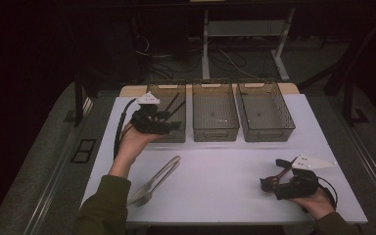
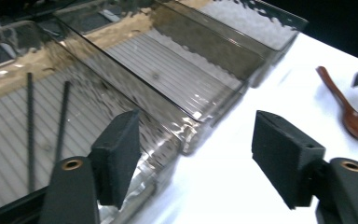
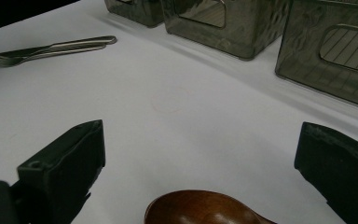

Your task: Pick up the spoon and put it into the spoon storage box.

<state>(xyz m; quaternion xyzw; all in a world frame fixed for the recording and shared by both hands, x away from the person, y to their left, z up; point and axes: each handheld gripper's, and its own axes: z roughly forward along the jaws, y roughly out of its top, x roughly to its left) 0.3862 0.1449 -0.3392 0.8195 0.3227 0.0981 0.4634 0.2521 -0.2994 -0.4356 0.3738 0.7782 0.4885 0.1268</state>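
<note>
A: What colours mark the bins point(image 1: 215, 115)?
B: Smoky translucent grey-brown, each floor ribbed with fine parallel lines; two black chopsticks point(image 2: 46, 123) lie beyond the left gripper's point(image 2: 196, 156) black fingers point(image 2: 119, 156).

A: And between the right gripper's point(image 3: 200, 170) fingers point(image 3: 63, 170)?
B: A glossy reddish-brown wooden spoon point(image 3: 203, 210). The fingers themselves are matt black.

A: The remaining items?
B: A white table point(image 1: 225, 171), a silver fork point(image 3: 46, 49), and an olive-green sleeve point(image 1: 100, 205).

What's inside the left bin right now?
Two black chopsticks lie in the left bin, leaning toward its far end. The left gripper hides its near end in the high view.
</note>
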